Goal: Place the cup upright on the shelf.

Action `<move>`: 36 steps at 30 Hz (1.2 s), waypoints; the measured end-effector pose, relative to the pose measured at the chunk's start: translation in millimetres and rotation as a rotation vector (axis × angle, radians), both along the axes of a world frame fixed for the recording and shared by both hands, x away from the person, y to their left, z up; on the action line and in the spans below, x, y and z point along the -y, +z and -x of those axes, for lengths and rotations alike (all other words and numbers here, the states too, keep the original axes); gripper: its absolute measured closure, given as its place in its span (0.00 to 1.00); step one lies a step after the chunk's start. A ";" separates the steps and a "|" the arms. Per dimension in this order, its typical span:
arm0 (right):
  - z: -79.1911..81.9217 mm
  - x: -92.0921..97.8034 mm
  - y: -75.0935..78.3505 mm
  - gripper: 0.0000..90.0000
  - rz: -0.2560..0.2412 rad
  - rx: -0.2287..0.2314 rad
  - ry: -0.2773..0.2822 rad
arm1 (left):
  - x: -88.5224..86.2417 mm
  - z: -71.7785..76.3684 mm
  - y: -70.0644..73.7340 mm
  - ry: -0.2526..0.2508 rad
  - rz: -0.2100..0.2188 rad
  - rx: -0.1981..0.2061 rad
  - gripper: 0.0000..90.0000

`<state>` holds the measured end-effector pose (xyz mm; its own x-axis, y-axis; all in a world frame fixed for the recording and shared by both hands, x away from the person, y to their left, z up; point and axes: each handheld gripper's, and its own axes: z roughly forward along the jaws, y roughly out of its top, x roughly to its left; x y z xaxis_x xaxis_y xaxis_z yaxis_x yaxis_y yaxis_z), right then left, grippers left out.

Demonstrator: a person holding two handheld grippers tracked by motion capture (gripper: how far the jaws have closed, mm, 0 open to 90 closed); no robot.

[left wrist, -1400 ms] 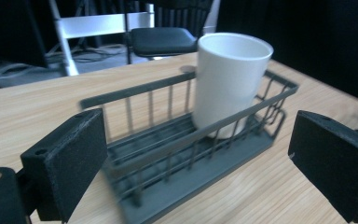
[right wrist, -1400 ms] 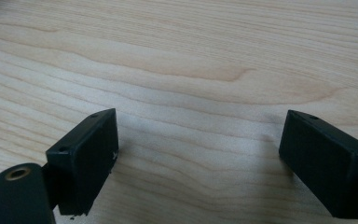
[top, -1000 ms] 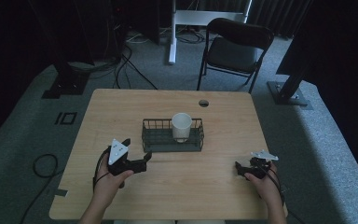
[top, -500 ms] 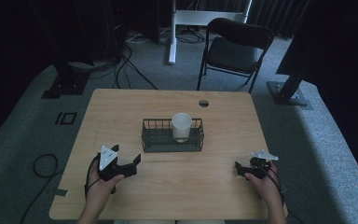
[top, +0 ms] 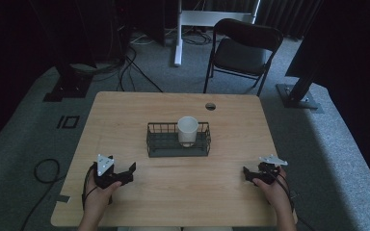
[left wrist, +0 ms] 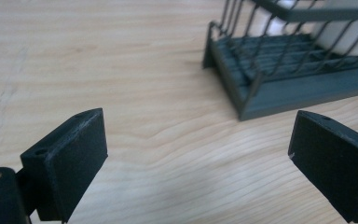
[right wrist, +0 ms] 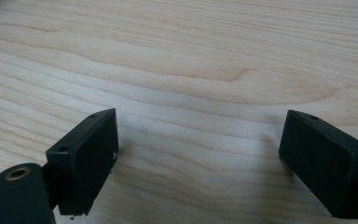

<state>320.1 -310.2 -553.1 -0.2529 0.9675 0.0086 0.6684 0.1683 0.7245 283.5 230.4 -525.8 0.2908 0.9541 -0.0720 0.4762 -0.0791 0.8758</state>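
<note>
Cup at rest in basket, both tools idle

Cup [top: 187, 130] stands upright inside the dark wire basket [top: 178, 143] at the middle of the wooden surface [top: 125, 110], toward the basket's 3 o'clock end. The left tool [top: 127, 172] lies low at about 7 o'clock from the basket, jaws spread wide with nothing between them; the left gripper view looks across bare wood at the basket's near corner [left wrist: 242, 100]. The right tool [top: 247, 174] sits near the surface's edge at about 4 o'clock from the basket, jaws likewise wide apart over bare wood and holding nothing.

Risks, as a judgement: the basket looks light and is not held down. If the left tool goes in low and straight from here, a jaw would likely meet the wire wall before the cup and push the whole basket toward 1 o'clock. A cup of that kind is probably thin and tall, so a one-sided nudge at the rim could tip it against the wires. A hard squeeze might also buckle its wall.
</note>
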 end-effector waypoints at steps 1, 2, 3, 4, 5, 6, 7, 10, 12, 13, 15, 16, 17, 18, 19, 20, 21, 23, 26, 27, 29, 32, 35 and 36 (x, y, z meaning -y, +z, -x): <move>0.0 0.0 0.0 0.13 0.000 0.000 0.000 | -1.5 -0.2 -1.6 0.007 -0.004 -0.004 0.06; 0.0 0.0 0.0 0.13 0.000 0.000 0.000 | -2.8 -0.1 -3.1 0.014 -0.009 -0.009 0.06; 0.0 0.0 0.0 0.13 0.000 0.000 0.000 | -4.0 -0.1 -4.5 0.011 -0.016 -0.013 0.06; 0.0 0.0 0.0 0.13 0.000 0.000 0.000 | -4.7 0.0 -5.4 0.012 -0.010 -0.020 0.06; 0.0 0.0 0.0 0.13 0.000 0.000 0.000 | -6.0 -0.1 -6.8 0.017 -0.014 -0.020 0.05; 0.0 0.0 0.0 0.13 0.000 0.000 0.000 | -6.8 0.0 -7.9 0.019 -0.019 -0.024 0.05; 0.0 0.0 0.0 0.13 0.000 0.000 0.000 | -7.7 0.0 -8.8 0.028 -0.022 -0.029 0.06; 0.0 0.0 0.0 0.13 0.000 0.000 0.000 | -9.8 0.1 -11.6 0.044 -0.041 -0.044 0.06; 0.0 0.0 0.0 0.13 0.000 0.000 0.000 | -10.9 0.3 -13.2 0.050 -0.058 -0.062 0.05; 0.0 0.0 0.0 0.13 0.000 0.000 0.000 | -11.1 0.3 -14.0 0.051 -0.063 -0.066 0.06; 0.0 0.0 0.0 0.13 0.000 0.000 0.000 | -12.7 0.0 -16.5 0.058 -0.064 -0.085 0.06; 0.0 0.0 0.0 0.13 0.000 0.000 0.000 | -13.4 -0.1 -17.5 0.064 -0.065 -0.092 0.06; 0.0 0.0 0.0 0.13 0.000 0.000 0.000 | -14.1 0.0 -18.4 0.072 -0.072 -0.099 0.05; 0.0 0.0 0.0 0.13 0.000 0.000 -0.001 | -15.0 -0.1 -19.2 0.076 -0.081 -0.105 0.05; 0.0 0.0 0.0 0.13 -0.001 -0.001 -0.001 | -15.8 -0.2 -19.5 0.081 -0.082 -0.108 0.06; 0.0 0.0 0.0 0.13 0.000 0.000 0.000 | -16.9 -0.1 -19.5 0.086 -0.080 -0.111 0.06; 0.0 0.0 0.0 0.13 0.000 0.000 0.000 | -17.6 -0.1 -19.5 0.089 -0.080 -0.115 0.05; 0.0 0.0 0.0 0.13 0.000 0.000 0.000 | -19.9 0.3 -19.6 0.094 -0.081 -0.131 0.06; 0.0 0.0 0.0 0.13 0.000 0.000 0.000 | -22.4 1.5 -19.0 0.104 -0.103 -0.153 0.05; 0.0 0.0 0.0 0.13 -0.001 0.000 -0.001 | -23.0 1.6 -19.4 0.113 -0.103 -0.159 0.05; 0.0 0.0 0.0 0.13 0.000 -0.001 0.000 | -25.0 1.3 -21.0 0.129 -0.108 -0.173 0.06; 0.0 0.0 0.0 0.13 0.000 0.000 0.000 | -26.3 1.4 -21.3 0.133 -0.116 -0.185 0.06; 0.0 0.0 0.0 0.13 0.000 0.000 0.000 | -26.0 0.9 -22.1 0.136 -0.135 -0.212 0.05; 0.0 0.0 0.0 0.13 0.000 0.000 0.000 | -25.3 0.3 -23.1 0.131 -0.147 -0.239 0.05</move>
